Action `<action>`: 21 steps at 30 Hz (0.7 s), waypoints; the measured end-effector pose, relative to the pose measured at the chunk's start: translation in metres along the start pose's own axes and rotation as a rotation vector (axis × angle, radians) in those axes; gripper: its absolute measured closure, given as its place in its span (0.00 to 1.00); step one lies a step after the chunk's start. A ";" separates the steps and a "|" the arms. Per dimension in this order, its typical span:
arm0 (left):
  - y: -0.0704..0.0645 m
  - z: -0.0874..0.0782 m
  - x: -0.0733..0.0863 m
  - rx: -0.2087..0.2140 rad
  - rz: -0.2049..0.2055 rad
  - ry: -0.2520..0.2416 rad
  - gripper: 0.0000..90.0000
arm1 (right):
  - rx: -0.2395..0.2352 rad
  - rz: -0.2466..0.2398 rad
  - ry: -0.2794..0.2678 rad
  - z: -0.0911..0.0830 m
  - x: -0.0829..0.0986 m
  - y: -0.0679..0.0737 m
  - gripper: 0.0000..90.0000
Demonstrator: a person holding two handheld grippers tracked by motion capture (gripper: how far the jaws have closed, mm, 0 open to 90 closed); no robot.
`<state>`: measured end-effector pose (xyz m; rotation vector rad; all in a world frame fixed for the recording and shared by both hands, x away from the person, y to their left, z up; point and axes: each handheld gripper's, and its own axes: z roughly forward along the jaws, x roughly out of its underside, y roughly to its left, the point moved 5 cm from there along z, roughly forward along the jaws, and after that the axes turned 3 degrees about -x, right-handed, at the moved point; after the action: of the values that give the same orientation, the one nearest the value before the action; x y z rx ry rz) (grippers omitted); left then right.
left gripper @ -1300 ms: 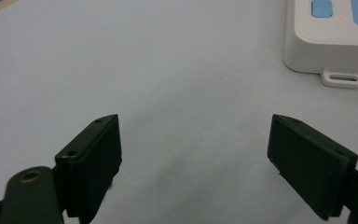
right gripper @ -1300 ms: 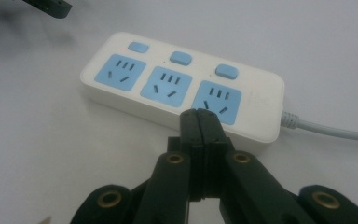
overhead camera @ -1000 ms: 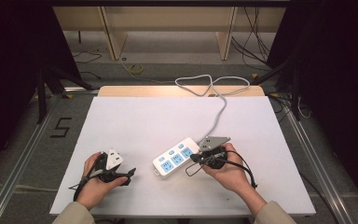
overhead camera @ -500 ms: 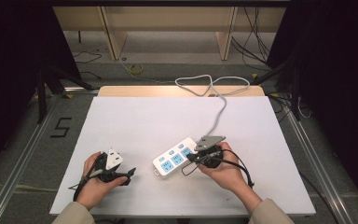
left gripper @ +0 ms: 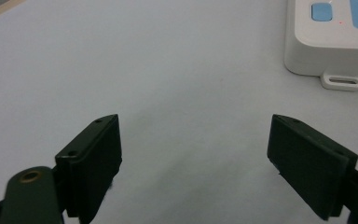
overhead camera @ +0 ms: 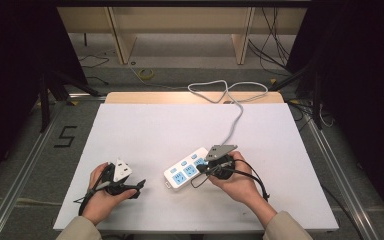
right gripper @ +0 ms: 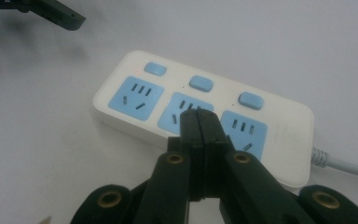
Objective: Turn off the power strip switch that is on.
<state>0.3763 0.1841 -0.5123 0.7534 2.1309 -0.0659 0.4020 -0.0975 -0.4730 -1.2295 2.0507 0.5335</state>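
Strip: my power strip (overhead camera: 186,169) lies flat on the white surface (overhead camera: 145,130), between my hands; cord (overhead camera: 234,120) runs off behind
Right fingers (right gripper: 199,116): pressed together, empty, over the middle socket (right gripper: 185,113)
Left fingers (left gripper: 196,154): spread wide, empty, near the strip's end

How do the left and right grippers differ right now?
The left gripper has its jaws wide apart with nothing between them; the right gripper has its jaws pressed together. The left one sits over bare table, beside the power strip; the right one's tips are over the strip's middle socket. Both are hand-held with black jaws.
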 end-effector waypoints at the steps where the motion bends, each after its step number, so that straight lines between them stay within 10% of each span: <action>1: 0.000 0.000 0.000 0.000 0.002 0.000 0.19 | 0.000 -0.004 0.002 0.001 -0.001 0.000 1.00; 21: 0.000 0.000 -0.001 0.001 -0.003 -0.004 0.20 | -0.015 -0.010 0.010 0.013 -0.009 0.005 1.00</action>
<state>0.3763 0.1836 -0.5119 0.7503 2.1279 -0.0701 0.4049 -0.0815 -0.4750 -1.2530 2.0515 0.5398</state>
